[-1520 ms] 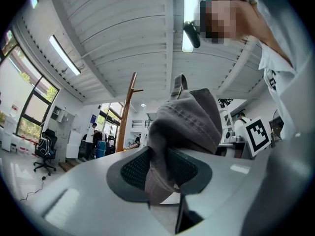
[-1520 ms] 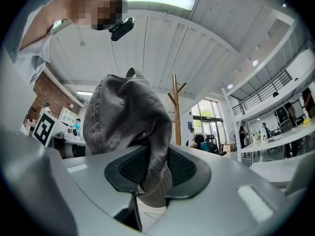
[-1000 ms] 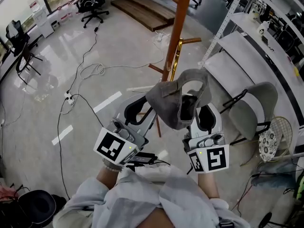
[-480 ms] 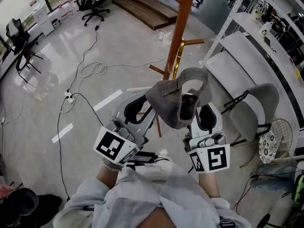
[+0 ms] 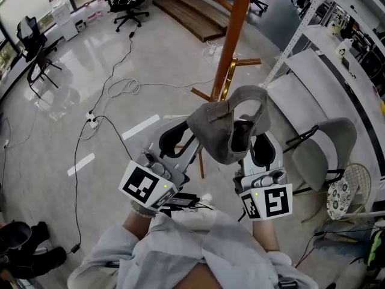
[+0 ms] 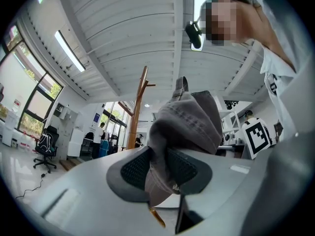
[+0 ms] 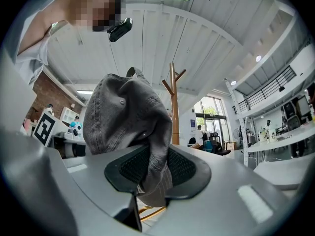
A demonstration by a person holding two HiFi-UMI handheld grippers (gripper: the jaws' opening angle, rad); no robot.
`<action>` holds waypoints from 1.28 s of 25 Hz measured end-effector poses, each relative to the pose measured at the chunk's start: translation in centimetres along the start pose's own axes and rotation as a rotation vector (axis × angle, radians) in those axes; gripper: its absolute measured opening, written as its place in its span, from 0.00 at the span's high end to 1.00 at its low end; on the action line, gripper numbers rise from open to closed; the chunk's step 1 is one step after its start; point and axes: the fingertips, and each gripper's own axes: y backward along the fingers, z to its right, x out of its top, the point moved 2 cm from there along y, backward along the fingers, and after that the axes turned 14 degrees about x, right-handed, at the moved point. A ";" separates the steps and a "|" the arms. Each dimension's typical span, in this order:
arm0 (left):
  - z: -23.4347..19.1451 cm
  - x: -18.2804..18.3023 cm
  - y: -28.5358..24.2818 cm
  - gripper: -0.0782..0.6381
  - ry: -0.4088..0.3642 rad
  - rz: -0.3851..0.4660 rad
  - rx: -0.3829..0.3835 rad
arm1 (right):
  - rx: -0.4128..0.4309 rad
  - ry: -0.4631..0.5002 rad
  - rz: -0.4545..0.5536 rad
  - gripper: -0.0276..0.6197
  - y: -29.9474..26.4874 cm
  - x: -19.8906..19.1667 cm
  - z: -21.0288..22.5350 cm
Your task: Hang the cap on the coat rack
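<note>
A grey cap hangs in the air between both grippers, its back opening turned up. My left gripper is shut on the cap's left edge; in the left gripper view the cloth is pinched between the dark pads. My right gripper is shut on the cap's right side, the fabric bunched between its pads. The wooden coat rack stands just beyond the cap, its pole and side pegs visible. It also shows in the left gripper view and the right gripper view.
A white metal shelf unit stands at the right, with a grey chair below it. Cables trail over the glossy floor at the left. Office chairs and a wooden step lie farther back.
The cap and both grippers keep their place in the head view, while the floor and the rack have shifted a little down and right as the view moved.
</note>
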 end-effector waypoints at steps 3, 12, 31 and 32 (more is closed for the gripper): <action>0.2 0.1 -0.4 0.74 -0.007 -0.001 0.008 | 0.007 -0.005 -0.001 0.77 -0.1 0.1 0.5; 0.0 1.3 -2.4 0.74 -0.009 0.002 0.019 | 0.024 -0.007 0.000 0.77 -1.4 1.3 2.3; -1.8 7.5 -6.5 0.74 0.028 0.072 0.003 | 0.106 0.058 0.046 0.77 -5.6 7.8 4.5; -1.7 8.0 -6.8 0.74 0.027 0.077 0.001 | 0.107 0.061 0.047 0.77 -5.9 8.2 4.8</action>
